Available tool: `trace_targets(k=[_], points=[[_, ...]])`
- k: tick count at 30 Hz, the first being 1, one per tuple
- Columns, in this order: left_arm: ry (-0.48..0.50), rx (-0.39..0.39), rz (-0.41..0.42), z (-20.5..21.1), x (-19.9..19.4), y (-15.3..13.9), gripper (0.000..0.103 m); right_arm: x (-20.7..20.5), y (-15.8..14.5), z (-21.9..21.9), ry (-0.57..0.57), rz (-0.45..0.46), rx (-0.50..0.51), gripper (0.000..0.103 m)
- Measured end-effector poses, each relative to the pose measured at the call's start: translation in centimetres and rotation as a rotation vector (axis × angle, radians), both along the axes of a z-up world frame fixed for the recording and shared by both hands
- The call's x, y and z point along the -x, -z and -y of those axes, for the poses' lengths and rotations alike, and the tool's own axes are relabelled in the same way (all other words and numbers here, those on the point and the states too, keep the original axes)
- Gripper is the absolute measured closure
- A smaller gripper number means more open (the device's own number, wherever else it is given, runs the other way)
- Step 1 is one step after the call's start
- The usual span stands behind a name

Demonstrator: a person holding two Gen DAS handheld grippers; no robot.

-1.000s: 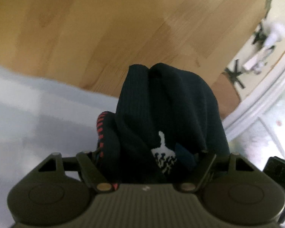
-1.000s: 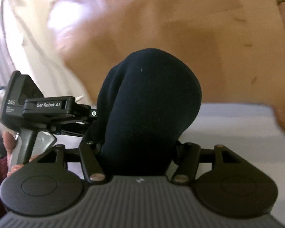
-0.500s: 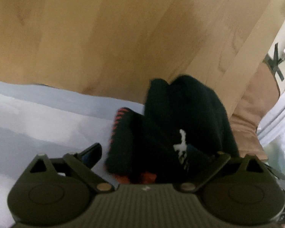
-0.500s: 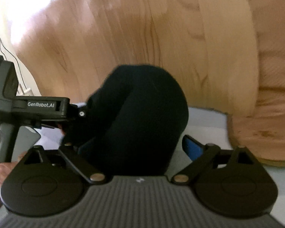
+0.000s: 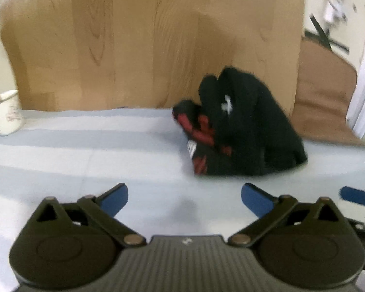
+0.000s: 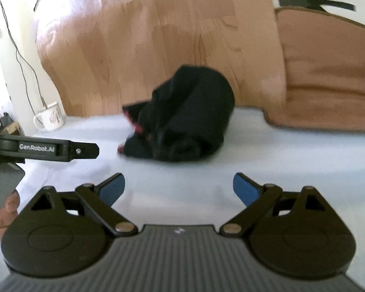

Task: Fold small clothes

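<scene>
One black bundle of socks (image 5: pixel 243 126) on the sheet; one mug (image 5: pixel 3 114); both grippers' fingers (image 5: pixel 114 198) (image 6: pixel 245 189) just opened, empty.

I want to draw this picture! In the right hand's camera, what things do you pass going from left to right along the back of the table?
White mug → dark bundle of clothes → brown cushion.

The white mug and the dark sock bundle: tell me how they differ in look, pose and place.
The white mug is pale and rigid; the dark sock bundle is black with red stripes and soft. The mug stands upright with something sticking out of its top; the bundle lies slumped in a heap. The mug sits at the far left edge of the pale blue surface; the bundle sits nearer the middle. Both rest on that surface, close to the wooden board behind.
</scene>
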State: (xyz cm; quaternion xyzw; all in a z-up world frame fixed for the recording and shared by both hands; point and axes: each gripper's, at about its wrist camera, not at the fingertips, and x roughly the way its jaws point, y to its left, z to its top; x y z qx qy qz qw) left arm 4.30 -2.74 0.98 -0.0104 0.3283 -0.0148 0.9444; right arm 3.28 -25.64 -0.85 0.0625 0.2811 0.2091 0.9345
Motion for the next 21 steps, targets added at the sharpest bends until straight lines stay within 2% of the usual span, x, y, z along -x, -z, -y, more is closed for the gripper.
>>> trace_targets(k=[4,9,13,21], points=[[-0.036,-0.108,0.01,1.5,3.7,1.1,0.0,3.5,1.2,0.3,0.063,-0.037,-0.027,0.005],[-0.072,-0.131,0.029,1.9,6.9,1.9,0.0,6.1,1.9,1.0,0.154,-0.041,-0.025,0.005],[-0.085,-0.155,0.02,2.1,7.7,2.5,0.0,6.7,1.9,1.1,0.207,-0.037,-0.015,0.001],[-0.12,-0.186,0.009,2.1,8.0,3.2,0.0,6.7,2.2,0.7,0.205,-0.043,0.004,0.0]])
